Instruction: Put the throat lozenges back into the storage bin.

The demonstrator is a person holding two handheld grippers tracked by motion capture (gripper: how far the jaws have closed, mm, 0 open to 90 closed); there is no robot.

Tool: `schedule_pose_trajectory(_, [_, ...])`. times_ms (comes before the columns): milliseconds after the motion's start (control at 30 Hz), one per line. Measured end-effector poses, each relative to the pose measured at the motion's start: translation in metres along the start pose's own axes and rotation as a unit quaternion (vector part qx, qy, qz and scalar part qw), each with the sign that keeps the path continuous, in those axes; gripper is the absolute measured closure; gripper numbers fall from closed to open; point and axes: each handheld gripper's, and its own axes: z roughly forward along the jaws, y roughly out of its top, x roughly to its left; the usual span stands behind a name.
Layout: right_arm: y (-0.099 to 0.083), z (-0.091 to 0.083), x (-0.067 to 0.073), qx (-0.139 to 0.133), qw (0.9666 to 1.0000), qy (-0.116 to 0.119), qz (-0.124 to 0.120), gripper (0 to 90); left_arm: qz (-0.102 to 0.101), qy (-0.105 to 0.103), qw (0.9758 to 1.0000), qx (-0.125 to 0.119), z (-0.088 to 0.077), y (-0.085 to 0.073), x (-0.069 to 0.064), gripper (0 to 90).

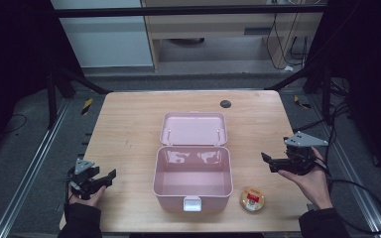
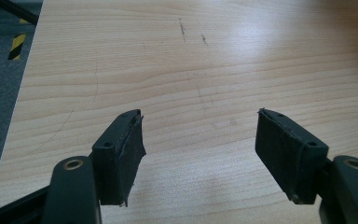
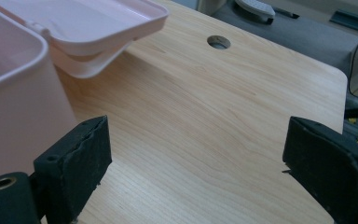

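Nothing is in hand yet: the left gripper (image 1: 110,175) and the right gripper (image 1: 267,160) hang with jaws wide and empty on either side of the open pink box (image 1: 192,173), so this looks like the start, the likely next move being the right one going down to the small round container (image 1: 252,199). That container lies flat on the desk (image 1: 124,124) just beside the box's front right corner. It is tan, with a red-and-white label on top, while the box itself looks empty, its lid (image 1: 193,128) laid back.

Dark sleeves (image 1: 82,218) — black grippers, grey plates
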Motion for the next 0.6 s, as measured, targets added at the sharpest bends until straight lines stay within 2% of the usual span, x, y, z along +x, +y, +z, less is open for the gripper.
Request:
schedule_pose_trajectory(233, [0.023, -0.009, 0.003, 0.008, 0.9986, 0.022, -0.047, 7.6, 0.004, -0.005, 1.0000, 0.006, 0.001, 0.000, -0.001, 31.9])
schedule_pose_trajectory(300, [0.030, -0.010, 0.005, 0.021, 0.9968, 0.035, -0.069, 7.3, 0.007, -0.006, 0.9999, 0.006, 0.002, 0.000, -0.001, 32.2])
schedule_pose_trajectory(333, [0.030, -0.010, 0.005, 0.021, 0.9968, 0.035, -0.069, 7.3, 0.006, -0.008, 0.9999, 0.007, 0.002, 0.000, -0.002, 32.2])
schedule_pose_trajectory(467, [0.035, -0.010, 0.010, 0.045, 0.9910, 0.067, -0.107, 7.6, 0.007, -0.013, 0.9998, 0.010, 0.003, 0.000, -0.002, 32.2])
schedule_pose_trajectory(600, [0.037, -0.008, 0.016, 0.071, 0.9826, 0.095, -0.143, 7.4, 0.013, -0.014, 0.9998, 0.010, 0.003, 0.000, -0.003, 32.2])
